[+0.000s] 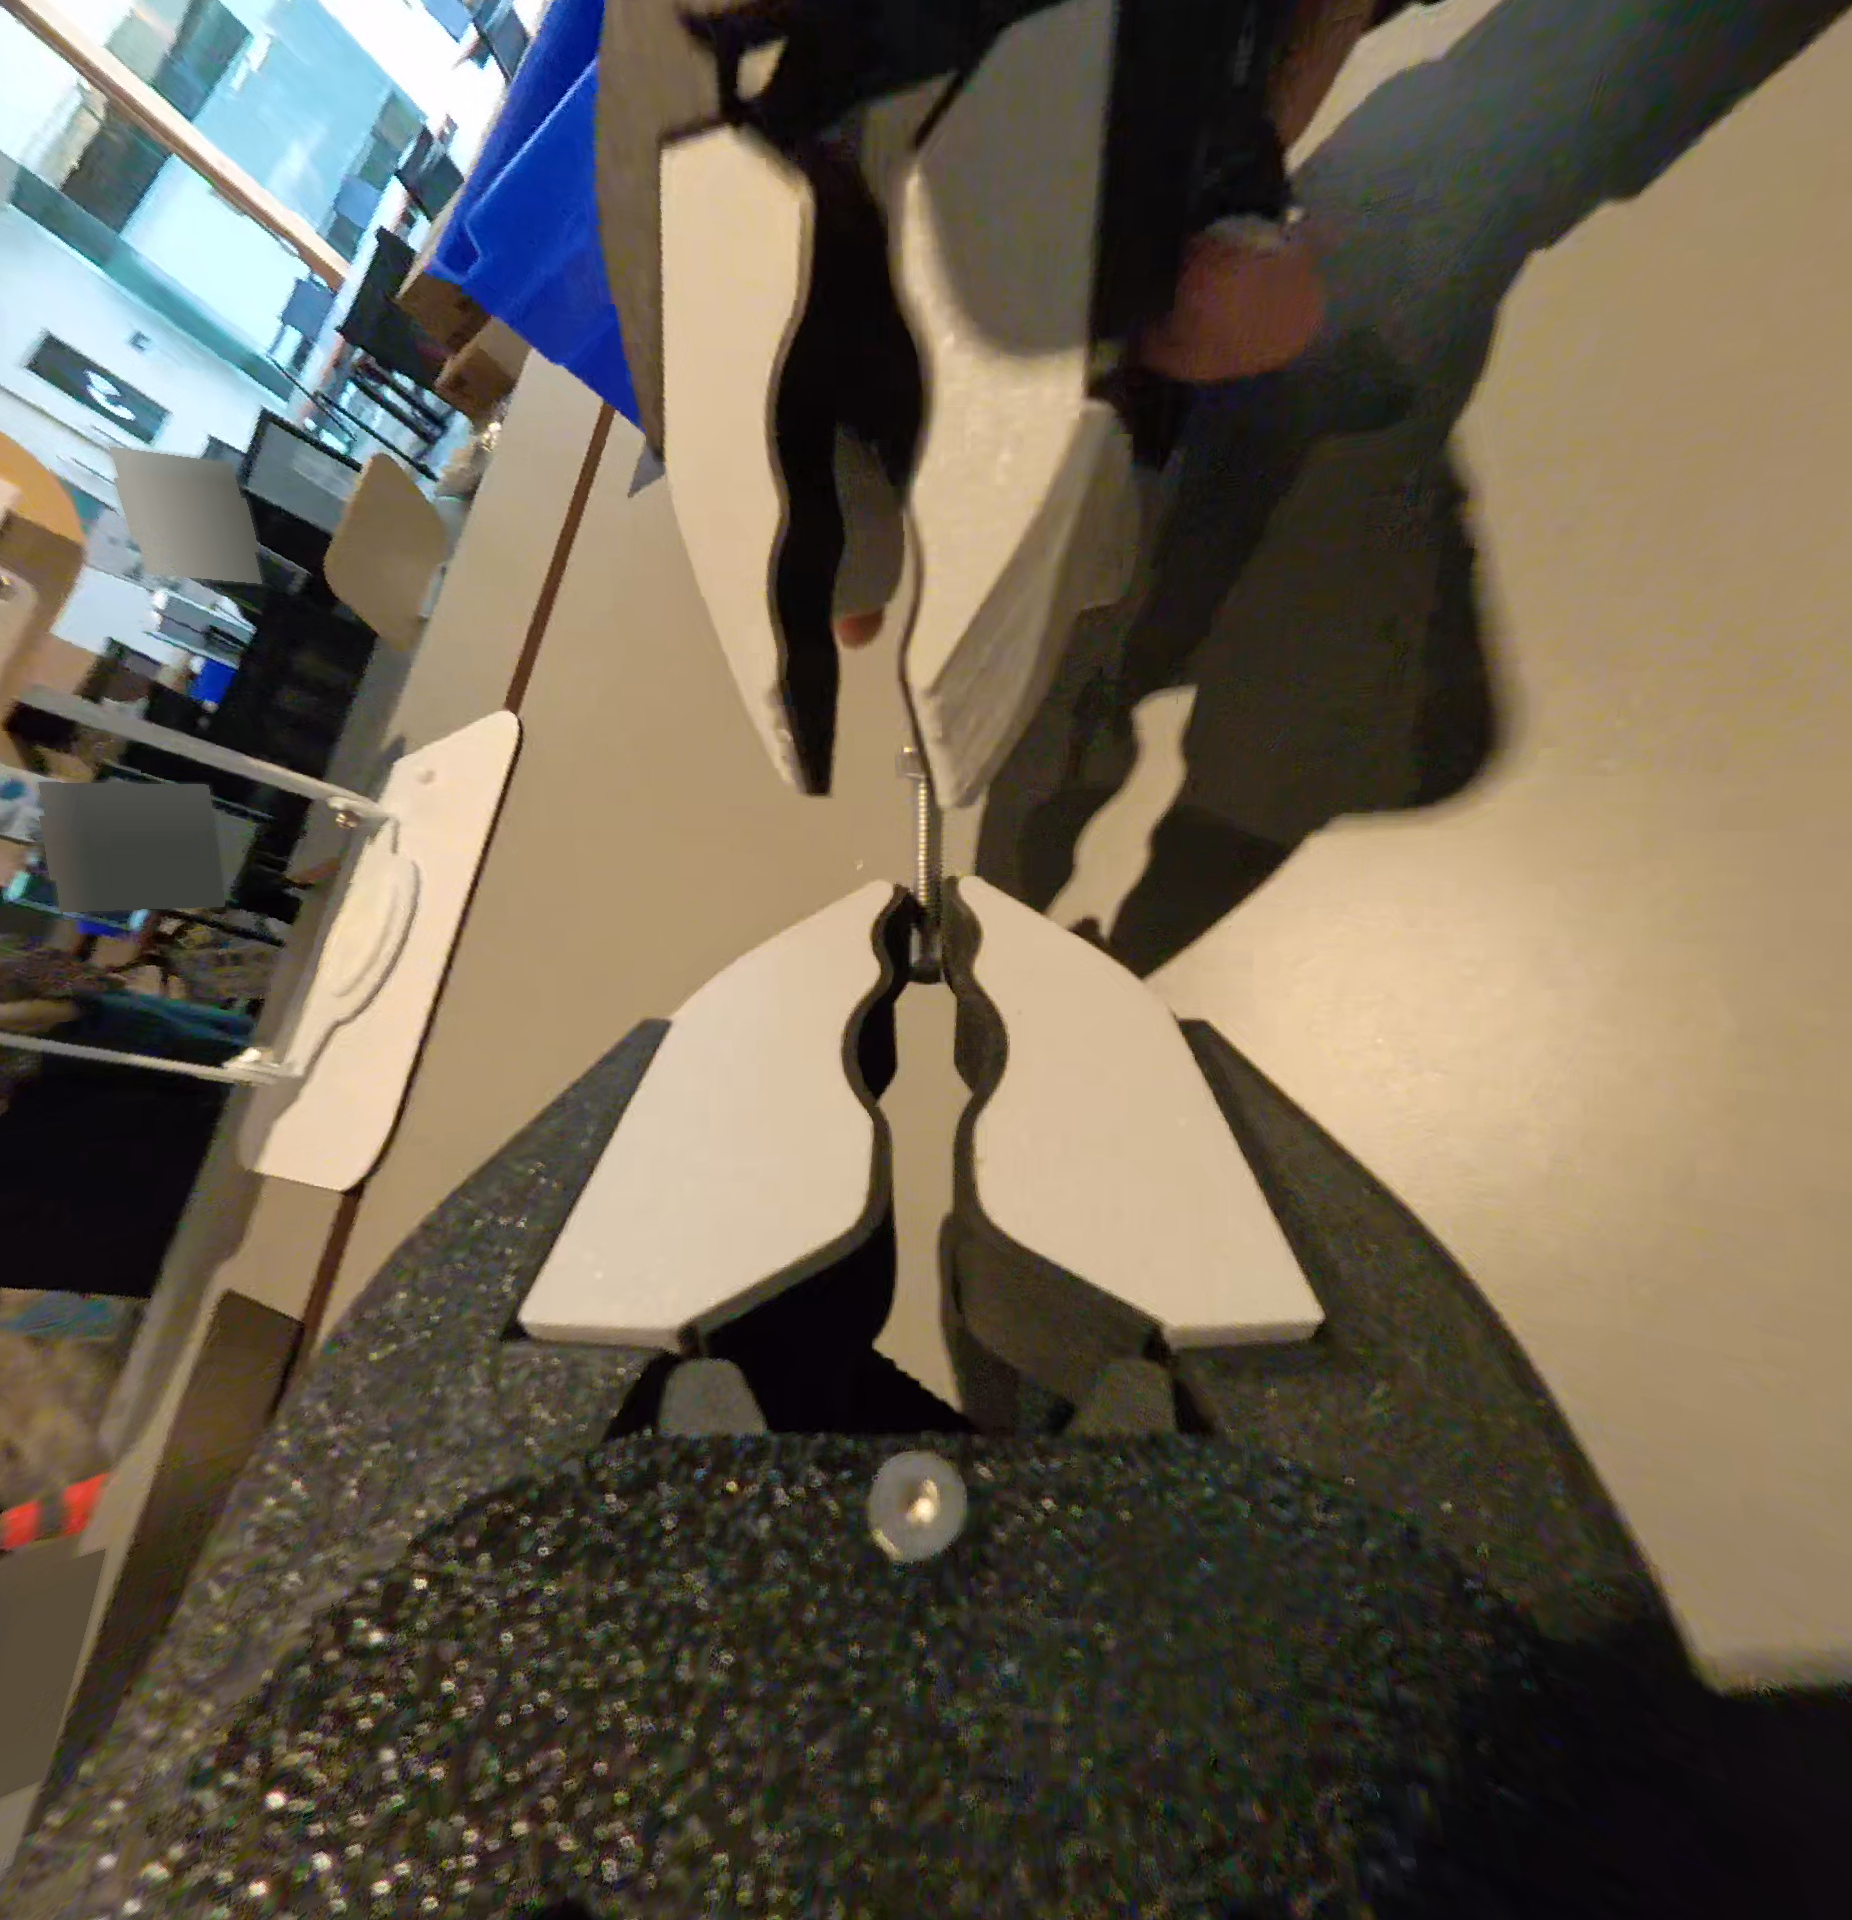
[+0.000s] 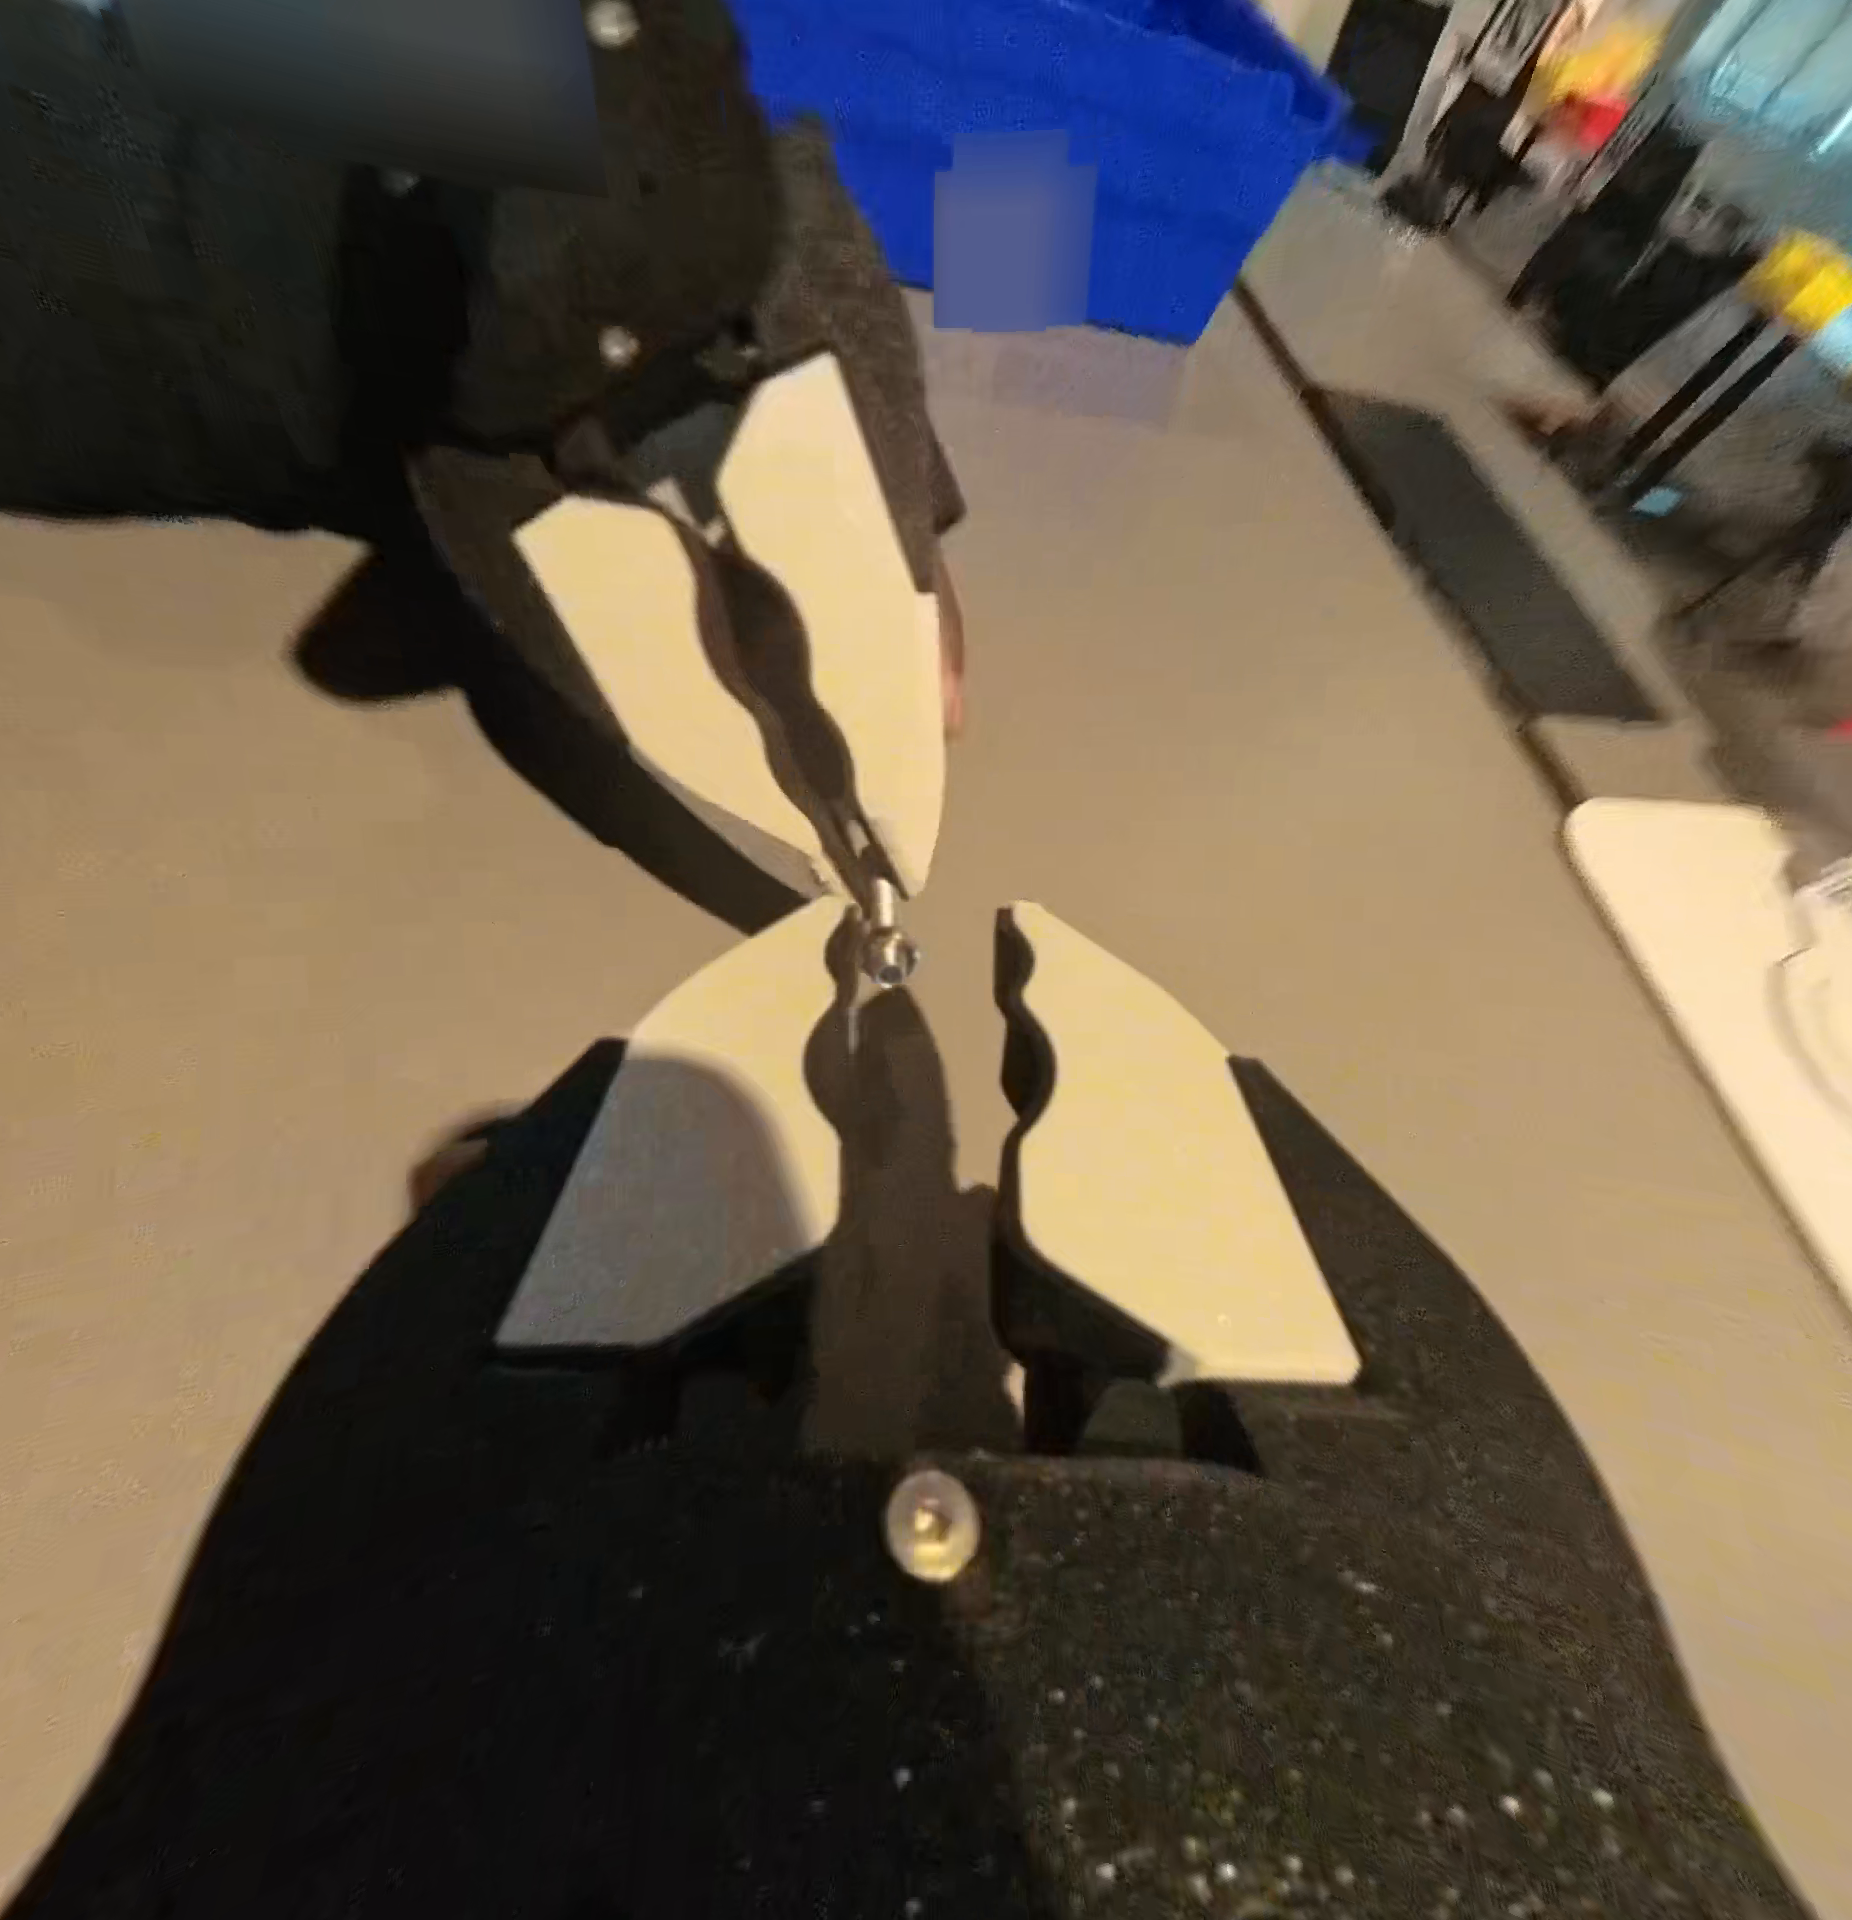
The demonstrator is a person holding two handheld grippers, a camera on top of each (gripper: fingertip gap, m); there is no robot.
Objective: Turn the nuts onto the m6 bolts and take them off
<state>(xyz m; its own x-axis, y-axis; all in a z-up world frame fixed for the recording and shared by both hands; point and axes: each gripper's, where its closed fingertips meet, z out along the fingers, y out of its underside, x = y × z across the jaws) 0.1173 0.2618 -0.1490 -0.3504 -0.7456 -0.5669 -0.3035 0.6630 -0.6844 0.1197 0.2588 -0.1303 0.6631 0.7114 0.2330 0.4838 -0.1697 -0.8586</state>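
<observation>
A thin silver bolt [image 1: 929,844] is held up above the beige table [image 1: 1628,727]. My left gripper [image 1: 927,902] is shut on its lower end. A small nut [image 1: 908,764] sits at its free end. The right gripper [image 1: 880,790] reaches in from the top of the left wrist view, jaws apart, tips on either side of the nut. In the right wrist view my right gripper [image 2: 922,920] is open and the nut [image 2: 891,951] lies between its fingertips, close to the left fingertip [image 2: 797,956]. The left gripper [image 2: 865,883] comes in from the upper left, shut on the bolt.
A blue bin [image 2: 1057,156] stands at the table's far edge and also shows in the left wrist view [image 1: 527,208]. A white board [image 1: 382,935] with a clear plastic stand [image 1: 226,935] lies near the table edge. The board also shows at the right in the right wrist view [image 2: 1732,987]. Both grippers' tips are close together, under 4 cm apart.
</observation>
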